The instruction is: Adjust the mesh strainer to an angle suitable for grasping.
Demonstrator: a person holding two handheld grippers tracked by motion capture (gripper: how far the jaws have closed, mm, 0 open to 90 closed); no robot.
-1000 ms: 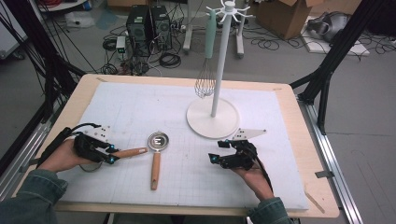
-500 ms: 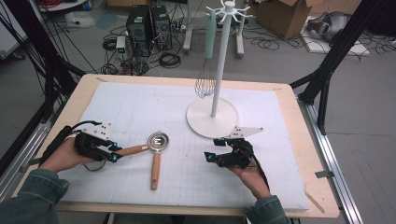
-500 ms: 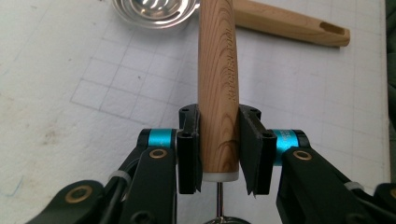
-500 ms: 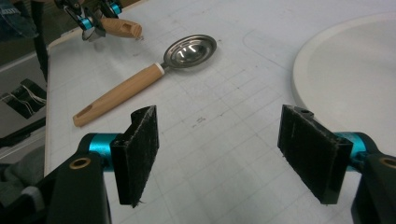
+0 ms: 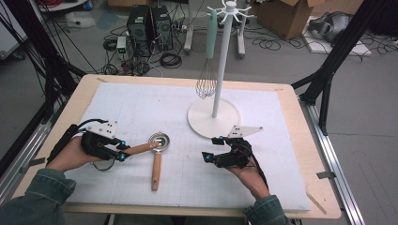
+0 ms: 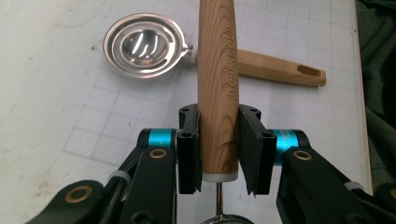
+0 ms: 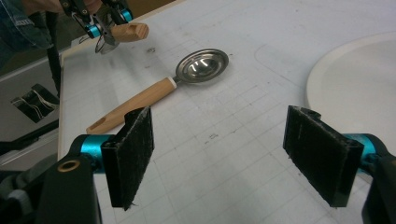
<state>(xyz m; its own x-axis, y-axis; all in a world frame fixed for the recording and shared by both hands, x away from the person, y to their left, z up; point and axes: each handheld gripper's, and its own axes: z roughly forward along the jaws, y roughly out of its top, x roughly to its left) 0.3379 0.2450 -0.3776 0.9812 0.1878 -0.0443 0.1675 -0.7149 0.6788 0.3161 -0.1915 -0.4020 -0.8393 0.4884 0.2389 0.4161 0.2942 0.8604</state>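
My left gripper (image 5: 122, 150) (image 6: 218, 149) is shut on the wooden handle (image 6: 218, 79) of a utensil. It holds the utensil (image 5: 140, 149) just above the white mat, and the metal end sits back by the hand. A second utensil lies on the mat with a round metal bowl (image 5: 158, 140) (image 6: 144, 44) (image 7: 201, 65) and a wooden handle (image 5: 156, 171) (image 7: 130, 105). My right gripper (image 5: 211, 148) (image 7: 219, 154) hovers to its right. Its jaws have just been opening and nothing is between them.
A white rack (image 5: 221, 61) on a round base (image 5: 197, 123) (image 7: 359, 79) stands at the mat's back centre. A whisk (image 5: 206, 84) with a mint handle hangs from it. The white gridded mat (image 5: 281, 154) covers the wooden table. Cables and boxes lie on the floor beyond.
The left gripper has lifted a little and shifted right with the wooden-handled utensil. The right gripper's jaws stand slightly wider apart; that hand has stayed in place.
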